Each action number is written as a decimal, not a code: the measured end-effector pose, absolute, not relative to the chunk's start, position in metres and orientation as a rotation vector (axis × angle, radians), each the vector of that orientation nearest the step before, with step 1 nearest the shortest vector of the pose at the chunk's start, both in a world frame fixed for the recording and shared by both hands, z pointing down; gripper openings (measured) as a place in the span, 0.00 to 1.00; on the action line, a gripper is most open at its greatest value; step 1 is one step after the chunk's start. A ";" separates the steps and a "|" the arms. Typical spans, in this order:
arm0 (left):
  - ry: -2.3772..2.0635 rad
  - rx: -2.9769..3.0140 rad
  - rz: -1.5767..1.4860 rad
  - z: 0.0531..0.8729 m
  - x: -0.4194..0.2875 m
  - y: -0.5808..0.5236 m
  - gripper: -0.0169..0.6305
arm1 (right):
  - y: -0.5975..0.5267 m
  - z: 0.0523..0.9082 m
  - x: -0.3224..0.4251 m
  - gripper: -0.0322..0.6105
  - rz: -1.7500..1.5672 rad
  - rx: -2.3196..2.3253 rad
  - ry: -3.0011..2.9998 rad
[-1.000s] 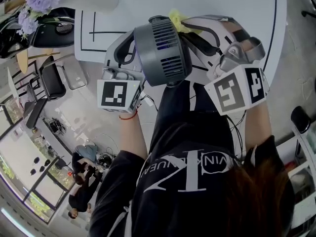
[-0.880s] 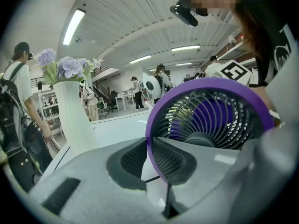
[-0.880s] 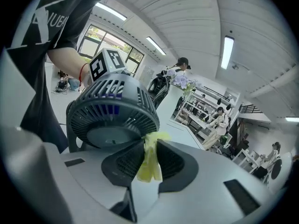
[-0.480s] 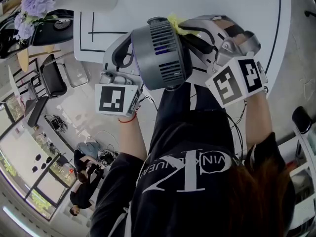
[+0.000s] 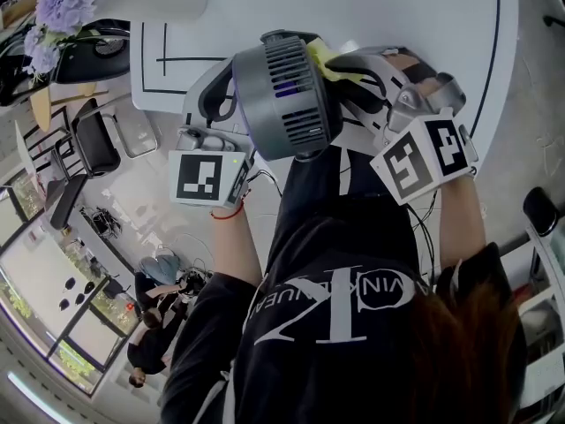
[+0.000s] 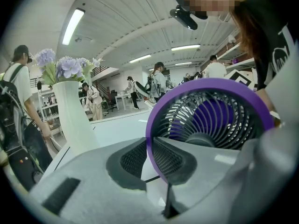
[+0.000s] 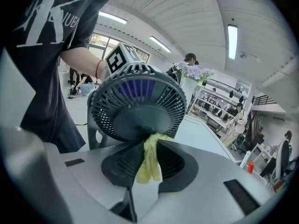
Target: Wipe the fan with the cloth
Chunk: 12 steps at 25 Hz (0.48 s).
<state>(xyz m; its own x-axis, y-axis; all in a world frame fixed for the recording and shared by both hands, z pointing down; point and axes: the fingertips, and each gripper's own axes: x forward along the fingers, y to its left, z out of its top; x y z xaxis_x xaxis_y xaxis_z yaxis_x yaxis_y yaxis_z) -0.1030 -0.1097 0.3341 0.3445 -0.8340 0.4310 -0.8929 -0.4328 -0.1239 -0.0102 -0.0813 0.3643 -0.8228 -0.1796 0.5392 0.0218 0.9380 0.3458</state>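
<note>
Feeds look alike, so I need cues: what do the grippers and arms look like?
The left gripper and right gripper are pale grey shells with black textured pads. Each carries a white cube with black square markers. Black short-sleeved T-shirt; red cord on the left wrist.

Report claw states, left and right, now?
Left claw: closed on the fan, at its purple rim.
Right claw: closed on the yellow cloth.

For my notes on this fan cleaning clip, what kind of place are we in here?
Probably a big open workshop or lab hall: long strip lights overhead, stocked shelves, and several people standing about beyond the white table.
</note>
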 end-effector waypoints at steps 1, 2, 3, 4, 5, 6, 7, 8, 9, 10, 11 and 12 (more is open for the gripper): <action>-1.592 2.463 0.664 0.334 -0.103 -0.110 0.11 | -0.077 0.366 -0.009 0.18 -0.445 0.101 -2.496; -1.592 2.463 0.662 0.334 -0.103 -0.110 0.11 | -0.073 0.367 -0.008 0.18 -0.436 0.092 -2.493; -1.592 2.466 0.659 0.334 -0.102 -0.110 0.11 | -0.068 0.367 -0.006 0.18 -0.429 0.087 -2.493; -1.593 2.470 0.656 0.334 -0.102 -0.110 0.11 | -0.064 0.367 -0.004 0.18 -0.422 0.085 -2.495; -1.593 2.471 0.654 0.334 -0.102 -0.111 0.11 | -0.060 0.366 -0.003 0.18 -0.412 0.085 -2.500; -1.592 2.471 0.651 0.334 -0.103 -0.111 0.11 | -0.056 0.365 -0.002 0.18 -0.398 0.083 -2.506; -1.592 2.468 0.649 0.335 -0.104 -0.111 0.11 | -0.052 0.363 -0.001 0.18 -0.382 0.082 -2.513; -1.591 2.464 0.648 0.335 -0.105 -0.111 0.11 | -0.049 0.362 -0.001 0.18 -0.368 0.082 -2.519; -1.590 2.463 0.648 0.335 -0.105 -0.111 0.11 | -0.046 0.360 0.000 0.18 -0.357 0.083 -2.524; -1.587 2.467 0.649 0.336 -0.106 -0.112 0.11 | -0.044 0.358 0.001 0.18 -0.350 0.086 -2.526; -1.584 2.474 0.654 0.336 -0.105 -0.112 0.11 | -0.041 0.355 0.003 0.18 -0.346 0.088 -2.527; -1.581 2.480 0.660 0.336 -0.105 -0.111 0.11 | -0.039 0.353 0.004 0.18 -0.343 0.090 -2.527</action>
